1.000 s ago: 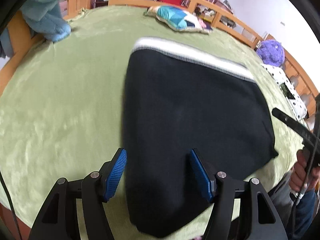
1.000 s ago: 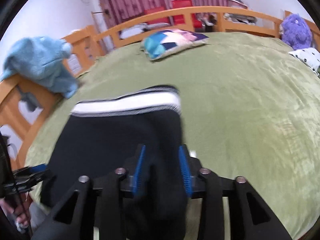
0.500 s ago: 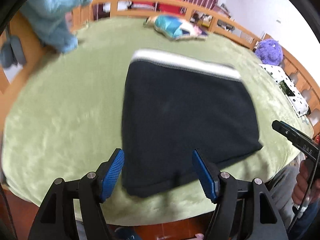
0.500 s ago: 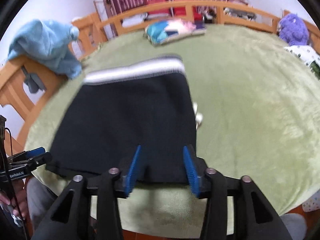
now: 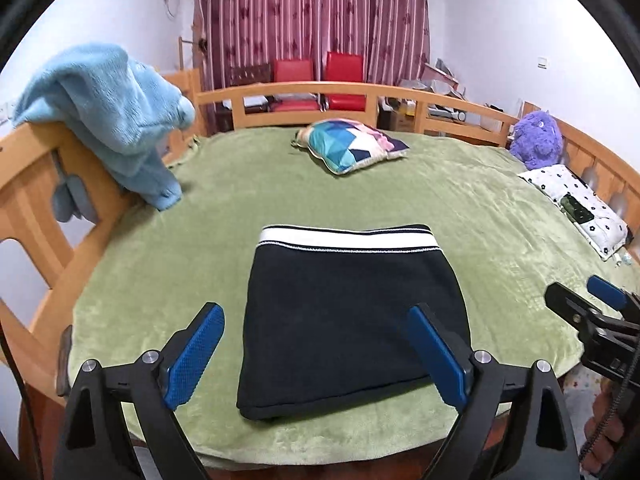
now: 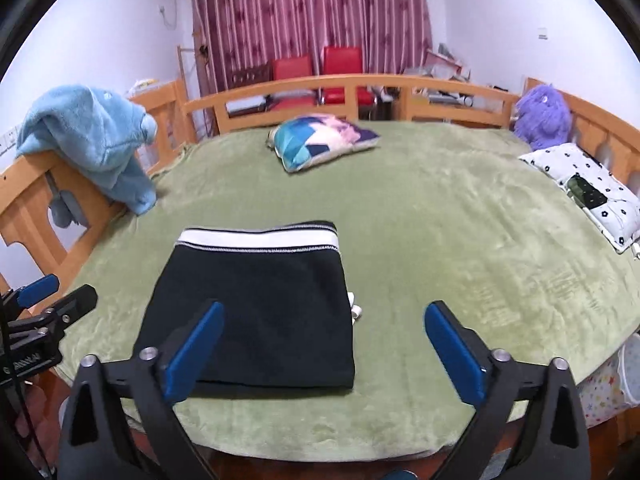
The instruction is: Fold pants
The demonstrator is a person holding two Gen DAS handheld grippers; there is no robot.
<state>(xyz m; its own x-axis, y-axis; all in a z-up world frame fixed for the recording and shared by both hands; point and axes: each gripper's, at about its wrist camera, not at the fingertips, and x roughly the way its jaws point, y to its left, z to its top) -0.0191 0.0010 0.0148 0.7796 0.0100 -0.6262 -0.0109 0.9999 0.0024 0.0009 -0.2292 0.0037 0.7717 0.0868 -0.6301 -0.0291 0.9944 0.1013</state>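
Left wrist view shows both grippers' fingers (image 5: pixel 196 354) spread wide, holding nothing, above the soft, floppy folded pants (image 5: pixel 348 316); I'd grab their thick near edge.

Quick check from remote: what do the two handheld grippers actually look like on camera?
Both the left gripper and right gripper match: matte black angular frames with silver bolts, and flat blue textured fingers. A black cable trails the right one; white lettering, unreadable, marks the left one's body in the right view.
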